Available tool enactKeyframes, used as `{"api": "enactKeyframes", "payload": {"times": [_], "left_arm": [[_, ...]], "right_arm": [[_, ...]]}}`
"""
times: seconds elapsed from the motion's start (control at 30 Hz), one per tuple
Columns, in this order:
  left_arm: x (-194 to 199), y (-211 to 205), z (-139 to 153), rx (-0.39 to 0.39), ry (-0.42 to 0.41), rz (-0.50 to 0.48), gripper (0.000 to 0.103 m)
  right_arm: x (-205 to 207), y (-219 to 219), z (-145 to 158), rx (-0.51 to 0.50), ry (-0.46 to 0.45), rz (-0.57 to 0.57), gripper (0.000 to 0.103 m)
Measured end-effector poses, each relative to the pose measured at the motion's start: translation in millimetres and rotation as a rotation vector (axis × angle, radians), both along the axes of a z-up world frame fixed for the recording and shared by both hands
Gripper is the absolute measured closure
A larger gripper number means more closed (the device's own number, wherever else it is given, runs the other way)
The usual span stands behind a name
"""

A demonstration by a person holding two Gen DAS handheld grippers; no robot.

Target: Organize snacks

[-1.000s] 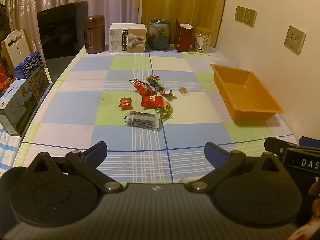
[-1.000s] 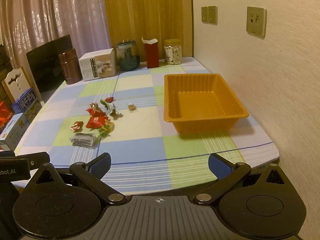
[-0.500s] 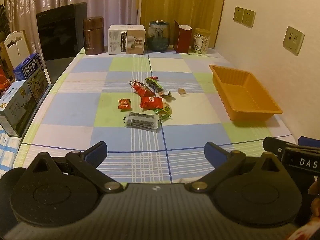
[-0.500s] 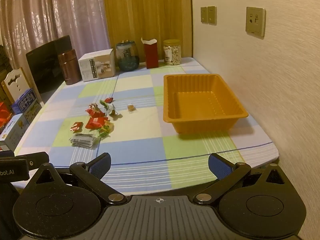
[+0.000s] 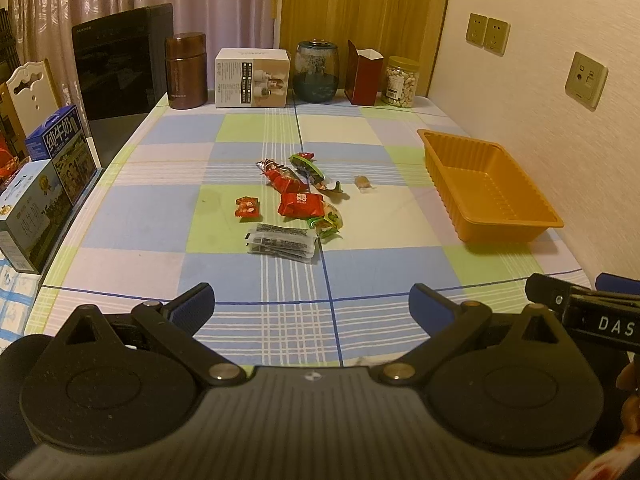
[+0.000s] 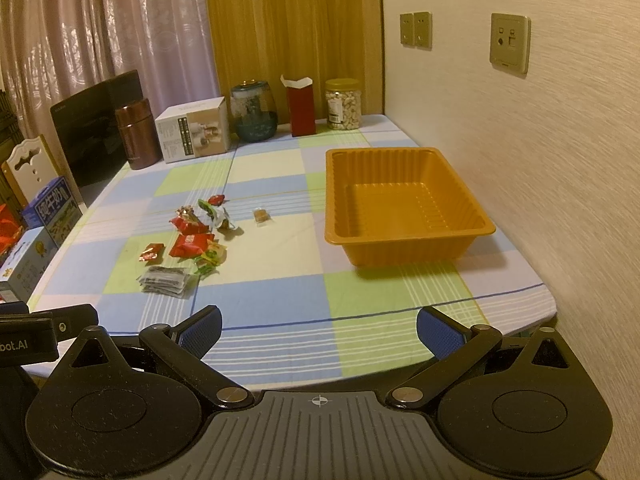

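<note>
Snack packets [image 5: 294,204] lie clustered mid-desk [image 5: 152,220], well apart from our empty orange tray [image 6: 404,204]. Both grippers, left [image 5: 311,300] and right [image 6: 319,320], hover with fingers released, grasping nothing. We judge overlapping wrappers risk a double pick or slip.

Checked tablecloth [image 5: 140,216] carries scattered snacks [image 5: 298,204], an orange tray [image 5: 492,236], jars and boxes.
</note>
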State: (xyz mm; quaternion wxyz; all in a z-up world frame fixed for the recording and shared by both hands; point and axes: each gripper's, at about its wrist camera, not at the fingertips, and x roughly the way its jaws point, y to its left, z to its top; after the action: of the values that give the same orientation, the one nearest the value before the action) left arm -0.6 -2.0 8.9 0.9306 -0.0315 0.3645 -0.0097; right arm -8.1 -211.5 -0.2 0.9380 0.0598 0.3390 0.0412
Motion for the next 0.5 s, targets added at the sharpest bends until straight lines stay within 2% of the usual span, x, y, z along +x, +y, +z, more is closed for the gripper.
{"api": "enactKeyframes", "payload": {"times": [0.5], "left_arm": [[-0.4, -0.8, -2.0, 0.0, -0.002, -0.004, 0.0]], "right_arm": [[0.6, 0.2, 0.6, 0.0, 0.001, -0.001, 0.0]]}}
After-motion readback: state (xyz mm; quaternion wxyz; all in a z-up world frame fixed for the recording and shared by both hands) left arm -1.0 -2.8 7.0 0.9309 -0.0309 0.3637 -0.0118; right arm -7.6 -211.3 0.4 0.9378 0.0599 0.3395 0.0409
